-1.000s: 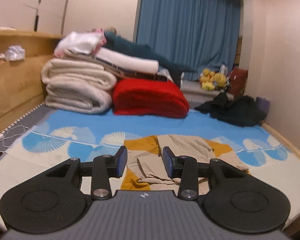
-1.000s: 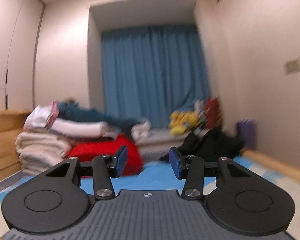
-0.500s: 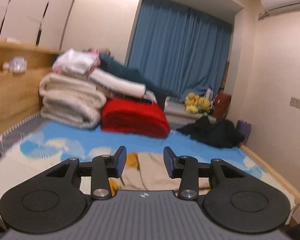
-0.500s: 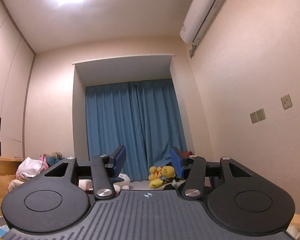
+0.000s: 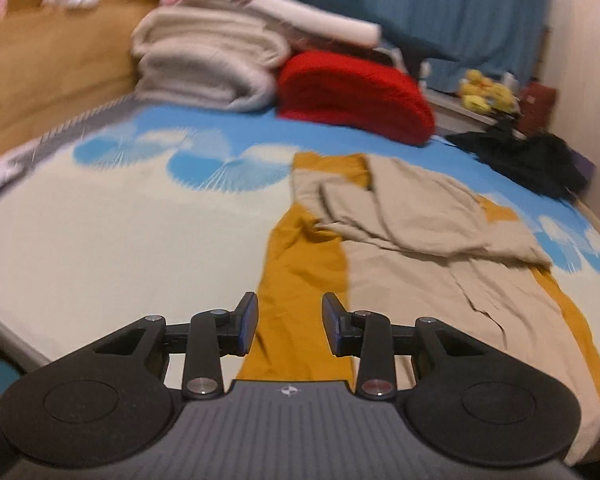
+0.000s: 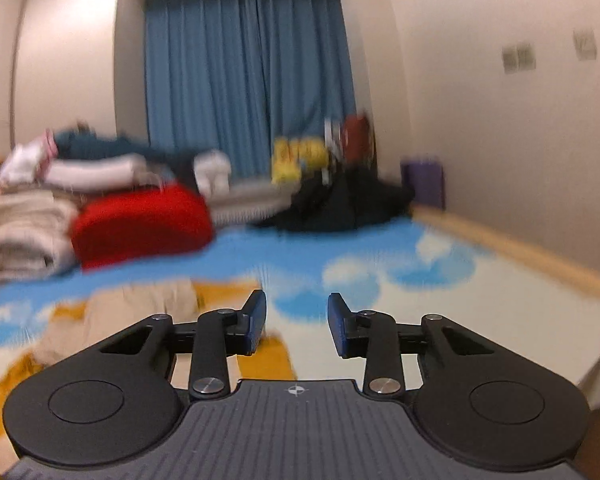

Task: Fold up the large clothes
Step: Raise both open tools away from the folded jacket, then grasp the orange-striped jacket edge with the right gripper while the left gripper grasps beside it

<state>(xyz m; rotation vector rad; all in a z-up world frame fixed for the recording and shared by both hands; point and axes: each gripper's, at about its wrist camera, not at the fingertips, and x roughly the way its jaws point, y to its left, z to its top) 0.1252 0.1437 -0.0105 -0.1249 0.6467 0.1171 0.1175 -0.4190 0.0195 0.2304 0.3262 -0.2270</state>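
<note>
A large beige and mustard-yellow garment lies spread and rumpled on the bed sheet, its upper part bunched. My left gripper is open and empty, hovering over the garment's near mustard strip. In the right wrist view the garment shows blurred at the lower left. My right gripper is open and empty, above the bed to the right of the garment.
Folded beige blankets and a red blanket are stacked at the bed's far end. A black clothes heap lies at the far right. A wooden headboard runs along the left; the wall and bed rail along the right.
Both grippers tilted up toward the ceiling, then back down toward the bed. The left one now hangs closer over the garment. Both stayed open.
</note>
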